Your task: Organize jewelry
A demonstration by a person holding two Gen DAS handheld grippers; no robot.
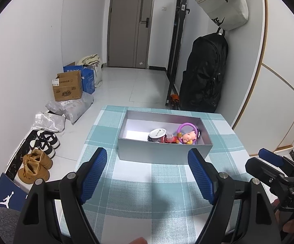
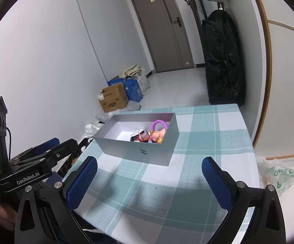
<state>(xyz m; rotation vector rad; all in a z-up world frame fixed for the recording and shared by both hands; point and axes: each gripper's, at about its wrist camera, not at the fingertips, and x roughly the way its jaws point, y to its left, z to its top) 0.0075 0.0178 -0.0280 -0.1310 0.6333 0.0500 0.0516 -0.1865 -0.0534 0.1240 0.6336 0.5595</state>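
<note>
A grey open box (image 1: 163, 152) stands on the teal checked tablecloth (image 1: 147, 189); it also shows in the right wrist view (image 2: 141, 150). Its right end holds a purple ring (image 1: 185, 127), a pink pig toy (image 1: 188, 137), a white round lidded tin (image 1: 157, 133) and small red pieces. The same items show in the right wrist view: ring (image 2: 159, 124), pig (image 2: 158, 135). My left gripper (image 1: 149, 156) is open and empty, above the cloth just short of the box. My right gripper (image 2: 150, 163) is open and empty, near the box's front.
Left of the table on the floor are shoes (image 1: 43, 142), brown boots (image 1: 35, 166), plastic bags (image 1: 71, 107) and cardboard boxes (image 1: 67, 88). A black bag (image 1: 205, 71) hangs by the wall behind the table. A plastic bag (image 2: 279, 174) lies right of the table.
</note>
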